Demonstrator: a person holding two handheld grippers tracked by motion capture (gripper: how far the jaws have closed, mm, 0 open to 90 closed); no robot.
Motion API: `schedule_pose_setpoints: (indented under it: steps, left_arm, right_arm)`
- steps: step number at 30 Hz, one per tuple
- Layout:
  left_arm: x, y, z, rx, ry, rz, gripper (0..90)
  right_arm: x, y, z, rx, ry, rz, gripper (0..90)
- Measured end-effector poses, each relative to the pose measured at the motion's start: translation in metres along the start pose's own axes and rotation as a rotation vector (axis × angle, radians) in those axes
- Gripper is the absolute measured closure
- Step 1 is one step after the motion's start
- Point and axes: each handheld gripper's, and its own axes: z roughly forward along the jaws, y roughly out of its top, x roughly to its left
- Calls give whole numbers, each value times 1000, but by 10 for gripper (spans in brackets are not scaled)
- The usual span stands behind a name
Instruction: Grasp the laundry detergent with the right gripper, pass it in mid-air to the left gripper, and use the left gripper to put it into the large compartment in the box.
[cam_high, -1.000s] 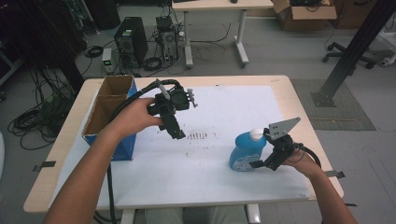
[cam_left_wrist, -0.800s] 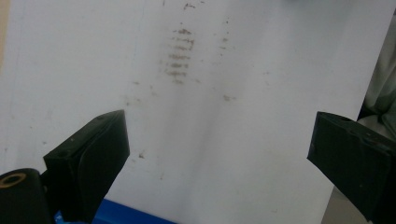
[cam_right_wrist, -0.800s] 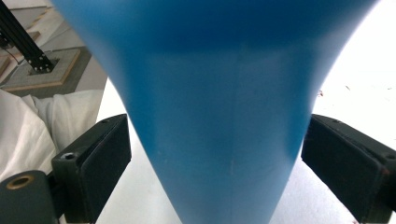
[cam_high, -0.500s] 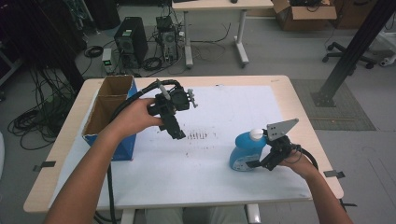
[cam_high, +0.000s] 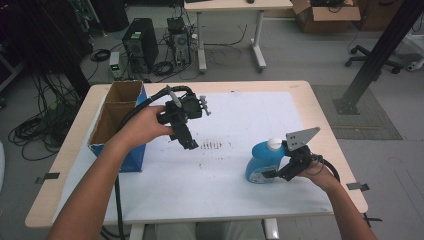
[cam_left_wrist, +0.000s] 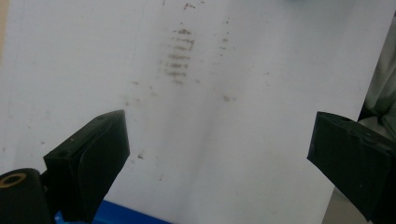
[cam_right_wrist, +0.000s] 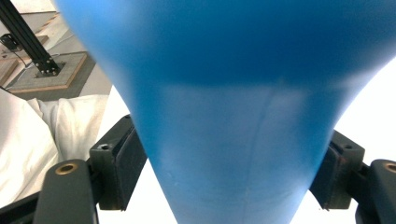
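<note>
A blue bottle (cam_high: 261, 161) with a white cap stands upright on the white sheet at the right front of the table. My right gripper (cam_high: 270, 175) is shut on its lower body from the right; in the right gripper view the bottle (cam_right_wrist: 224, 93) sits between the two jaws of the right gripper (cam_right_wrist: 229, 175), which press on its sides. My left gripper (cam_high: 190, 143) hangs above the middle of the table, tilted down, open and holding nothing. In the left gripper view the left gripper (cam_left_wrist: 219, 154) looks down on dark smudges (cam_left_wrist: 177, 56).
An open cardboard box (cam_high: 115, 116) with a blue outside stands at the table's left edge. A white sheet (cam_high: 250, 112) covers most of the wooden tabletop, with a patch of dark smudges (cam_high: 211, 146) in the middle. Behind the table are computers, cables and another desk.
The right hand has shifted very slightly at the bottle. The left gripper stays where it was, still open.
</note>
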Motion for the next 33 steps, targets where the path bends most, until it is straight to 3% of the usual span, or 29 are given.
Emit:
schedule_pose_setpoints:
  steps: [29,33]
  left_arm:
    - [1,0,0,7,2,-1,58]
    - [0,0,0,5,4,0,58]
  right_arm:
    - [-3,1,-3,6,6,-33,412]
    - [-2,1,-3,4,-3,-55,428]
